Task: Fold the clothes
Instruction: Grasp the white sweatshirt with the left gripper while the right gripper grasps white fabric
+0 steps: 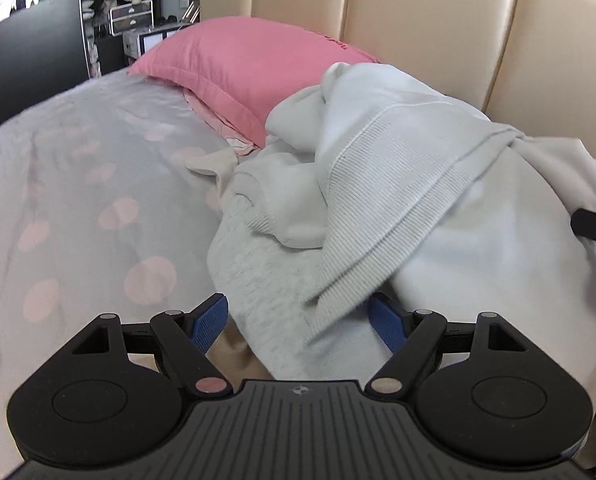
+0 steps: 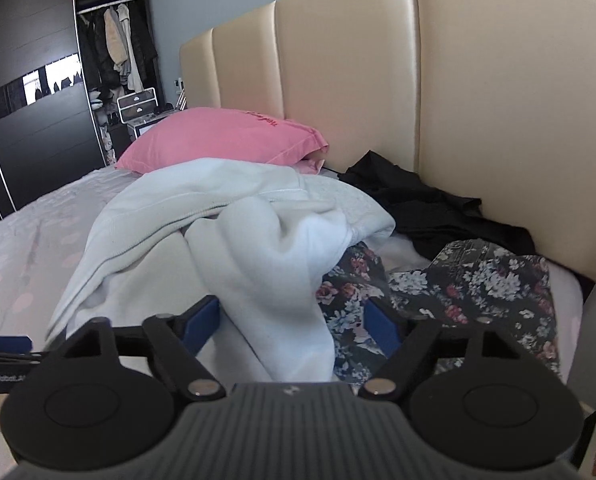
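Note:
A crumpled white sweatshirt (image 1: 378, 160) with a ribbed hem is heaped on the bed. My left gripper (image 1: 298, 322) stands wide, its blue pads either side of the hem and the fleecy inside of the cloth, with no clear squeeze. In the right wrist view the same sweatshirt (image 2: 218, 208) lies ahead. One white fold runs down between the jaws of my right gripper (image 2: 294, 320). Its left pad is beside the fold and its right pad is apart from it, over a dark floral garment (image 2: 478, 280).
A black garment (image 2: 418, 200) lies against the cream padded headboard (image 2: 378, 80). The pink pillow (image 1: 250, 64) sits at the head of the bed, on the grey sheet with pink dots (image 1: 78, 180). A dark wardrobe (image 2: 30, 100) stands at far left.

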Demonstrator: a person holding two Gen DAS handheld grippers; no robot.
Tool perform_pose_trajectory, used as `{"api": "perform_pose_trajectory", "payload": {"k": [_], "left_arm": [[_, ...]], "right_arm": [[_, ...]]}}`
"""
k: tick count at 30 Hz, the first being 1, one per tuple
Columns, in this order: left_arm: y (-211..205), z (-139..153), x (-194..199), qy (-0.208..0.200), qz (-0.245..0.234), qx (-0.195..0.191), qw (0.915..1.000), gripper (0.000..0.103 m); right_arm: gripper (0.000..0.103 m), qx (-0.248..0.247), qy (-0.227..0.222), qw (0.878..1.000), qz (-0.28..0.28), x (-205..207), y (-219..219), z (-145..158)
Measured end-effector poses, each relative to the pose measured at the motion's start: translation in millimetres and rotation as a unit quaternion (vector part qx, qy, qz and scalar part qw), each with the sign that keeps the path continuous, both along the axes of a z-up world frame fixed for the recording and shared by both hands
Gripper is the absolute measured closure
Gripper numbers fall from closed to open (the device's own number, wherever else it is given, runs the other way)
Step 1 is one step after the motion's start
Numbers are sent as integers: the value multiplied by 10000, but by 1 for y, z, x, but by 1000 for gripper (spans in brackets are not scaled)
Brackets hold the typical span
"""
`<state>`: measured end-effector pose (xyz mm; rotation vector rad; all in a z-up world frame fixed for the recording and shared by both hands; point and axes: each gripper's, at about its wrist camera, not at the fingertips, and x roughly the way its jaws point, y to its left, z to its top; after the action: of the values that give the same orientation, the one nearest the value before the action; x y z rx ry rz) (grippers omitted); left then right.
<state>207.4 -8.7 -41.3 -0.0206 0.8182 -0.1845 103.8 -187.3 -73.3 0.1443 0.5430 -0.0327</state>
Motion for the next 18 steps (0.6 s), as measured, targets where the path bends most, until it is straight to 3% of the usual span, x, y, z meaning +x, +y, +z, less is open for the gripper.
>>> {"api": "perform_pose_trajectory", "payload": {"k": [2, 3, 5, 7, 9, 12, 14, 16, 18], "left_arm": [[0, 2, 4, -24, -28, -75, 10000, 29], [-3, 4, 6, -77, -64, -54, 9999, 31], [-10, 8, 9, -155, -160, -12, 9998, 46], [-18, 10, 13, -129, -287, 14, 9995, 54], [-24, 7, 17, -89, -339, -3, 9994, 56], [-26, -1, 22, -46, -305, -8, 9995, 47], [-25, -6, 25, -22, -112, 9, 9999, 27], [-22, -10, 27, 48, 90, -6, 9999, 16], [-21, -11, 27, 40, 74, 12, 10000, 15]], "right_arm": [[55, -35, -34, 10000, 41, 1, 3, 1], [58, -105, -46, 9999, 84, 1, 7, 1], [71, -235, -67, 9996, 129, 2, 12, 1], [73, -345, -60, 9993, 164, 2, 17, 1], [73, -489, -61, 9987, 159, 2, 20, -2], [71, -618, -86, 9979, 162, 0, 22, -5], [70, -649, -106, 9977, 166, 0, 22, -6], [70, -655, -112, 9977, 163, 1, 21, -7], [69, -651, -110, 9977, 132, 2, 21, -8]]}}
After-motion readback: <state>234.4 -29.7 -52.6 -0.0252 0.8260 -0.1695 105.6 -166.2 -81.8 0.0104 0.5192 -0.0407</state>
